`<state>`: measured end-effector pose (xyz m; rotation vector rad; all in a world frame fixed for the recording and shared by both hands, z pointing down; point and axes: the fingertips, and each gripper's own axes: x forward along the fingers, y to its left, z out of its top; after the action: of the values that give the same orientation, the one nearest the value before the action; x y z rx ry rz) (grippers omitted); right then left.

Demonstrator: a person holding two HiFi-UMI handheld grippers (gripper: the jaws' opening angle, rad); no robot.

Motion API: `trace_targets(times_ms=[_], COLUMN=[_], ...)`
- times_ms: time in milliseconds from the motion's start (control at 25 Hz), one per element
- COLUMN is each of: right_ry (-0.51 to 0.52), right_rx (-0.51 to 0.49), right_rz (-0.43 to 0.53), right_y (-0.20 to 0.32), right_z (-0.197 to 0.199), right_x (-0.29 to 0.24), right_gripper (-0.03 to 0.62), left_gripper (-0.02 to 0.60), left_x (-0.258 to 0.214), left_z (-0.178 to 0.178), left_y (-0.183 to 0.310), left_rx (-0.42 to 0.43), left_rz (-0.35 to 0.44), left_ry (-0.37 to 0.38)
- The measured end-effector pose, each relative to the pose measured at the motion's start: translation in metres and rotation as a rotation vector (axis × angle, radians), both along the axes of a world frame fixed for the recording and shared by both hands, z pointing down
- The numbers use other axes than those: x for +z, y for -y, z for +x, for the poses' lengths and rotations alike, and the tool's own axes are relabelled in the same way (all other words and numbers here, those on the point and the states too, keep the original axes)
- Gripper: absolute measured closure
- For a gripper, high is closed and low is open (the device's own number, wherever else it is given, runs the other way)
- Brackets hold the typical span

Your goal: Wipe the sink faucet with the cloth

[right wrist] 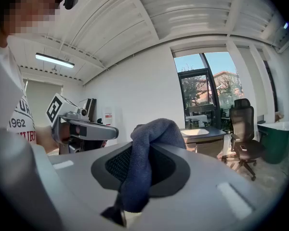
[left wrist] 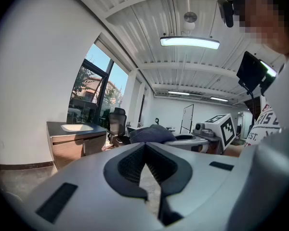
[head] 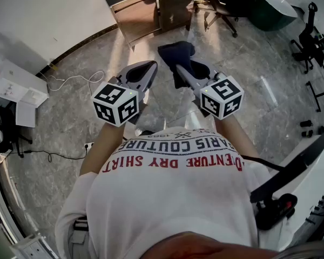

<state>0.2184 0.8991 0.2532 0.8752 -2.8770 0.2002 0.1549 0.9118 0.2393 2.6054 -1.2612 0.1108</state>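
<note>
A dark blue cloth (head: pixel 175 54) hangs bunched from my right gripper (head: pixel 179 68), which is shut on it; in the right gripper view the cloth (right wrist: pixel 139 172) drapes over and between the jaws. My left gripper (head: pixel 150 65) is held beside it at the same height, shut with nothing in it, and in its own view the left gripper (left wrist: pixel 145 146) has its pads meeting at the tip. Both are held in the air in front of the person's chest, over the floor. A wooden cabinet with a pale sink basin (left wrist: pixel 77 127) stands well ahead by the wall. I cannot make out a faucet.
An office chair (head: pixel 221 4) and a green bin (head: pixel 267 9) stand beyond the sink cabinet (head: pixel 151 7). White boxes (head: pixel 19 88) and cables lie on the floor at left. A black stand (head: pixel 313 42) is at right. The marble floor lies between me and the cabinet.
</note>
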Motion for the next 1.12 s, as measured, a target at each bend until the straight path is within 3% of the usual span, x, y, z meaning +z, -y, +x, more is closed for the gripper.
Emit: trace_targets(times_ms=[920,1120], right_ry=[0.034,0.044], right_rx=[0.008,0.028], right_rz=[-0.016,-0.020], right_y=[-0.002,0.001], right_z=[0.008,0.024], right_x=[0.000,0.008], right_gripper=[0.522,0.522], left_gripper=[0.581,0.580], left_x=[0.007,0.013], left_z=[0.011,0.026], left_y=[0.001,0.008], left_rx=[0.015,0.033], left_rz=[-0.010,-0.007], left_ry=[-0.003,-0.012])
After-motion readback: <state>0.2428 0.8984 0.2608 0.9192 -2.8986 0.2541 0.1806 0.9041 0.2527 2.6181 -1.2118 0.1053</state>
